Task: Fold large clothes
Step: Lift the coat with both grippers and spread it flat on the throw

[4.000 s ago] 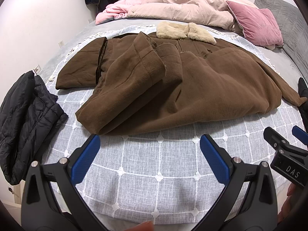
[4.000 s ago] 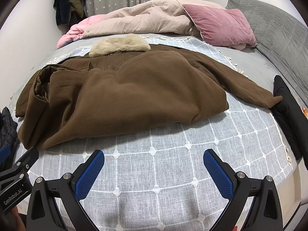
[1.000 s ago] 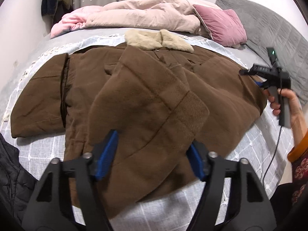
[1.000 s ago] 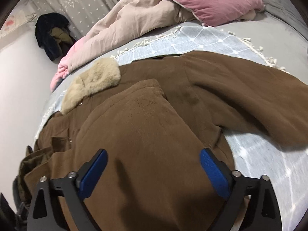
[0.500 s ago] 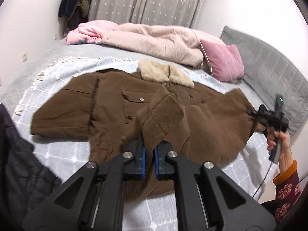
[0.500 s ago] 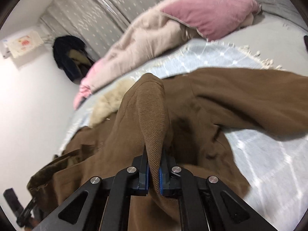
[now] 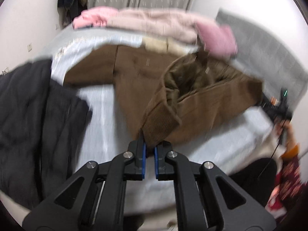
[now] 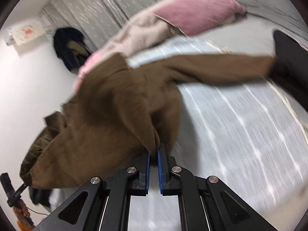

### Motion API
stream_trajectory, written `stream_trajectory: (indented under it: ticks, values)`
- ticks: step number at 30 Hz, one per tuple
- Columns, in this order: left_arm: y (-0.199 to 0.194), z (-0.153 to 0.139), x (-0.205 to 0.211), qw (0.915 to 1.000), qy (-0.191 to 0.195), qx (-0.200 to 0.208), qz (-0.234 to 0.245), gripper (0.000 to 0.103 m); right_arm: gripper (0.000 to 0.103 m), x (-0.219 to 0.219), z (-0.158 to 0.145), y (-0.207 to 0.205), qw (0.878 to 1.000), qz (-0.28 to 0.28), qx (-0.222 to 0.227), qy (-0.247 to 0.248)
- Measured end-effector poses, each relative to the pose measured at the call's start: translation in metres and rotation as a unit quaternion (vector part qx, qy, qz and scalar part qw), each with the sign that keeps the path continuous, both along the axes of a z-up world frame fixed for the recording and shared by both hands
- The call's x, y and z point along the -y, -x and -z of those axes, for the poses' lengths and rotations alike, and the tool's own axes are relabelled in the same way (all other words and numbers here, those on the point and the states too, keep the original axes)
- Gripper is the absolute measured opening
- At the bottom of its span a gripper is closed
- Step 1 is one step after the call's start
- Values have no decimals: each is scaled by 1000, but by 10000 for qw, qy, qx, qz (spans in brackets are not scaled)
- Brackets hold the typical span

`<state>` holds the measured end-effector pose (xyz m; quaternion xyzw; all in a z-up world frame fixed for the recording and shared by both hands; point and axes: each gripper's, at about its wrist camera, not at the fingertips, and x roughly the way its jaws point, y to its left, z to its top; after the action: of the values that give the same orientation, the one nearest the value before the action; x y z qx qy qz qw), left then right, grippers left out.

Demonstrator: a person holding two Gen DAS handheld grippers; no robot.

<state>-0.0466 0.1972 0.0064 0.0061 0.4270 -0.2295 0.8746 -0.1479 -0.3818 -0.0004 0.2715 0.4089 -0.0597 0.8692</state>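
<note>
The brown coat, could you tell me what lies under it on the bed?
Under the brown coat lies a pale checked bedspread, bare at its near edge. Whatever lies beneath the coat's middle is covered. Both the left gripper and right gripper pinch its hem.

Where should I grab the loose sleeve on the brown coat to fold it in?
Take the outstretched sleeve at its cuff end, coming from the bed's open side. It lies flat and straight on the grey blanket, so the cuff edge is the free, pinchable end.

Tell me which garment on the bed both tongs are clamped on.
The brown coat with the cream fur collar: left tongs and right tongs pinch its hem. The black padded jacket lies untouched beside it.
</note>
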Motion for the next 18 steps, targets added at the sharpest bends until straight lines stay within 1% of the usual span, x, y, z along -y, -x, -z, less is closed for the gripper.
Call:
stream_trajectory:
  ticks: [1, 2, 4, 5, 6, 7, 8, 9, 10, 11, 13, 16, 18]
  values:
    - [7, 12, 0, 9996, -276, -111, 28, 8, 6, 0, 6, 9, 9999, 30, -138, 91]
    - [17, 28, -1, 9977, -640, -228, 69, 8, 6, -1, 11, 19, 9991, 60, -319, 258]
    - [29, 41, -8, 9942, -1001, -358, 146, 8, 7, -4, 12, 44, 9936, 190, -642, 914]
    - [36, 41, -14, 9928, -1142, -317, 157, 8, 8, -4, 9, 55, 9917, 215, -709, 1052]
    - [42, 38, -19, 9925, -1189, -222, 169, 9, 9, -1, 4, 68, 9906, 239, -735, 1127]
    - [47, 32, -24, 9931, -1158, -123, 160, 20, 15, 1, -2, 79, 9909, 272, -687, 1122]
    - [55, 25, -31, 9944, -1053, -2, 94, 32, 27, 3, -8, 88, 9917, 310, -610, 1085]
    - [60, 20, -34, 9955, -948, 65, 17, 64, 38, 5, -15, 98, 9928, 357, -518, 1016]
    - [65, 15, -35, 9965, -822, 160, -54, 84, 66, 4, -20, 105, 9936, 387, -453, 959]
    - [71, 13, -34, 9970, -729, 246, -49, 85, 80, 1, -24, 110, 9943, 402, -386, 914]
    - [81, 12, -21, 9973, -655, 274, 171, 85, 81, -10, -25, 114, 9953, 247, -386, 853]
    - [84, 24, -1, 9963, -745, 153, 395, 86, 81, -33, -12, 108, 9956, -232, -566, 709]
    - [73, 33, 5, 9960, -841, -17, 302, 86, 81, -43, -3, 101, 9940, -460, -689, 720]
